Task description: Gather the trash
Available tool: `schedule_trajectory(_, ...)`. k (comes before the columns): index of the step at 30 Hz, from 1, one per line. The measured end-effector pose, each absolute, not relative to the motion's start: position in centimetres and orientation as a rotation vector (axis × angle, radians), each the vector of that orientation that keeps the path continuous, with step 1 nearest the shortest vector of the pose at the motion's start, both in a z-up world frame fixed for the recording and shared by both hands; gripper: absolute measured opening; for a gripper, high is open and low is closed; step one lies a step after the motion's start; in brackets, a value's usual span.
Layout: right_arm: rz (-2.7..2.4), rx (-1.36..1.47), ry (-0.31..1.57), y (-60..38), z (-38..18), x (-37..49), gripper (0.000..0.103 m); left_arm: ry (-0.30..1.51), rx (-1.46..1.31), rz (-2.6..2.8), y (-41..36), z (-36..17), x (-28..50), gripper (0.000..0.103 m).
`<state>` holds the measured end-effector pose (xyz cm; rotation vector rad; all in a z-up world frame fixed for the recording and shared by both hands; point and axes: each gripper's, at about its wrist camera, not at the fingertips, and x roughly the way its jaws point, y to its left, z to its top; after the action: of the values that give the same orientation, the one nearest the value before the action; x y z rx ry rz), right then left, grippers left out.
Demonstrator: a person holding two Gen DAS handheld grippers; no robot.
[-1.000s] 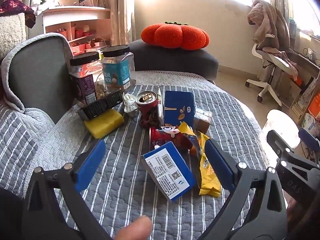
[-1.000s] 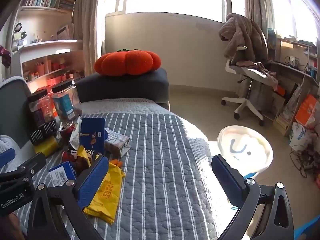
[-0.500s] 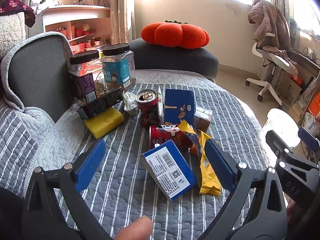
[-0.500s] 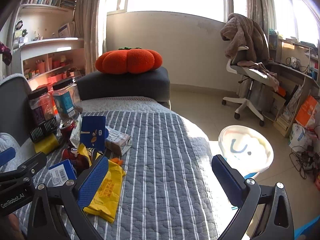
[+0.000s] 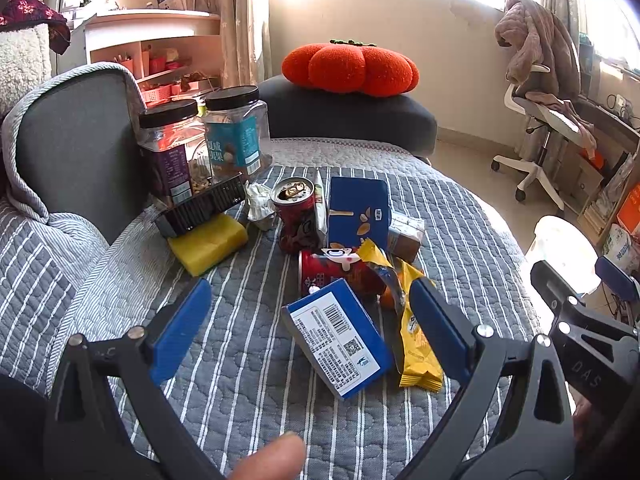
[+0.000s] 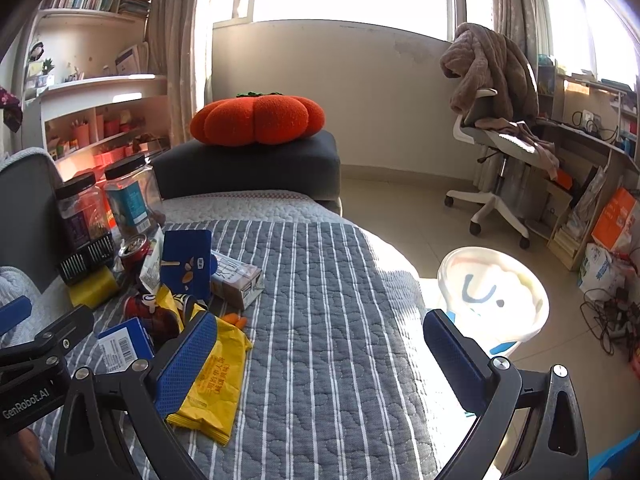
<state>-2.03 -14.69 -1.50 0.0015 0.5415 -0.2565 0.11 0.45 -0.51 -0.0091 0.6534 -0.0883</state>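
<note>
A heap of litter lies on the grey striped bedspread (image 5: 248,368): a blue box with a barcode label (image 5: 338,338), a yellow wrapper (image 5: 418,344), a fallen red can (image 5: 332,272), an upright red can (image 5: 294,212), a tall blue carton (image 5: 358,212), a small brown carton (image 5: 406,234) and crumpled paper (image 5: 259,204). My left gripper (image 5: 310,330) hangs open just above and in front of the blue box, holding nothing. My right gripper (image 6: 320,354) is open and empty over the bedspread (image 6: 320,320), its left finger (image 6: 188,360) above the yellow wrapper (image 6: 214,392).
Two black-lidded jars (image 5: 204,144), a black tray (image 5: 200,210) and a yellow sponge (image 5: 208,242) stand by the grey headboard (image 5: 76,148). A white bin (image 6: 492,296) sits on the floor right of the bed. An orange cushion (image 6: 258,120) rests on a dark ottoman; an office chair (image 6: 496,136) stands beyond.
Both views have shifted only slightly; the left gripper has drifted a little closer to the pile. Neither gripper has changed its opening.
</note>
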Motion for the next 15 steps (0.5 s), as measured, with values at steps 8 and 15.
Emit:
schedule_trajectory(8, -0.254, 0.003, 0.543, -14.72, -1.47, -2.02, 0.103, 0.652, -0.008, -0.089, 0.34, -0.62, 0.03, 0.099)
schedule_trajectory(15, -0.249, 0.004, 0.544, -14.67, -1.35, -2.04, 0.103, 0.656, -0.003, -0.089, 0.27, -0.79, -0.08, 0.099)
